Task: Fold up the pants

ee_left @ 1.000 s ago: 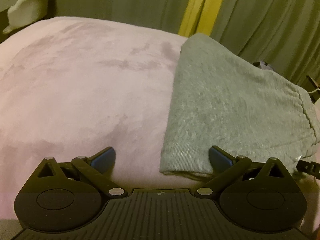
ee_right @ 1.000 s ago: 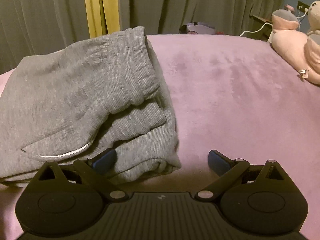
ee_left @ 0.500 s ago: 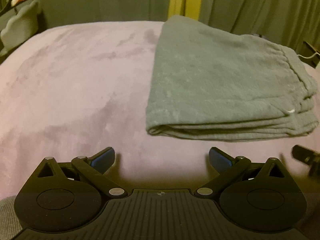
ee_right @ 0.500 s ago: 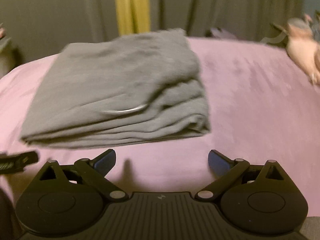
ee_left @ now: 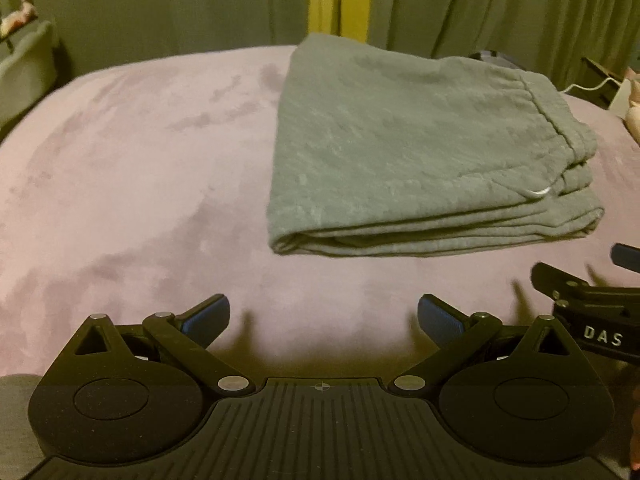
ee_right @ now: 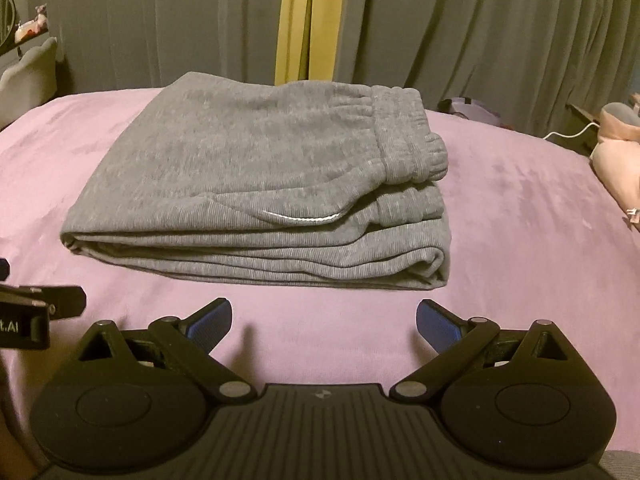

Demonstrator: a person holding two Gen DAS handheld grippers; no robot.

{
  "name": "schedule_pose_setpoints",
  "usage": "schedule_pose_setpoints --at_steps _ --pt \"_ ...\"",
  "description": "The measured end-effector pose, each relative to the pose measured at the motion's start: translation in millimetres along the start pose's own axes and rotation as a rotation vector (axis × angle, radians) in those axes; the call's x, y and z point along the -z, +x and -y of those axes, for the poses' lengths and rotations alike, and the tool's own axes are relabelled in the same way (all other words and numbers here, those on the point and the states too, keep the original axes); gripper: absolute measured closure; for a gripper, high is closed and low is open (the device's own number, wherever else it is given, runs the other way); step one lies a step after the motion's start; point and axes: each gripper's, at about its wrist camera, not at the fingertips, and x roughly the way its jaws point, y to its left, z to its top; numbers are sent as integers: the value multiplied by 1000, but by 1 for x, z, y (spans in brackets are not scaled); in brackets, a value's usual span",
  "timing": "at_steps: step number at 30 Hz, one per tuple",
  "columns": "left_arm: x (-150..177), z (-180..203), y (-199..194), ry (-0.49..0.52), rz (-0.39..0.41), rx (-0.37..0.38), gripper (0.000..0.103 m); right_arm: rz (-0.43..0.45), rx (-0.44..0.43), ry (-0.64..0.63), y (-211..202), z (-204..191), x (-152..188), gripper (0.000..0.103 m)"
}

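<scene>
We have backed both grippers off the folded grey knit sweatpants [ee_right: 256, 184]; left gripper [ee_left: 323, 318] and right gripper [ee_right: 324, 320] jaws spread, empty; folding looks complete

The pants [ee_right: 256, 184] were grey knit cloth, matt and finely ribbed, with a thicker gathered waistband and a glossy pale cord at the pocket. Beneath the pants, the bedspread [ee_right: 520, 240] was a pink plush fabric, velvety, its nap brushed into darker streaks. My right gripper [ee_right: 324, 318] and left gripper [ee_left: 323, 316] were matt black plastic with bare metal pivot pins and blue textured pads [ee_right: 438, 322]. Behind the pants hung soft, dull curtains [ee_right: 460, 20] in loose folds.
</scene>
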Motion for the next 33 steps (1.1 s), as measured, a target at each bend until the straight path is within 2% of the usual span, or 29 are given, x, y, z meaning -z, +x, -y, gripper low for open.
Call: schedule_pose_setpoints --at_steps 5,8,15,33 --pt "2 2 9 11 14 4 0 -8 0 16 6 2 -2 4" --pt "1 1 16 -5 -2 28 0 -12 8 34 8 4 -3 4" --pt "0 1 27 2 -26 29 0 -22 19 43 14 4 -4 4" --pt "-2 3 31 -5 -42 23 0 -23 36 29 15 2 -4 4"
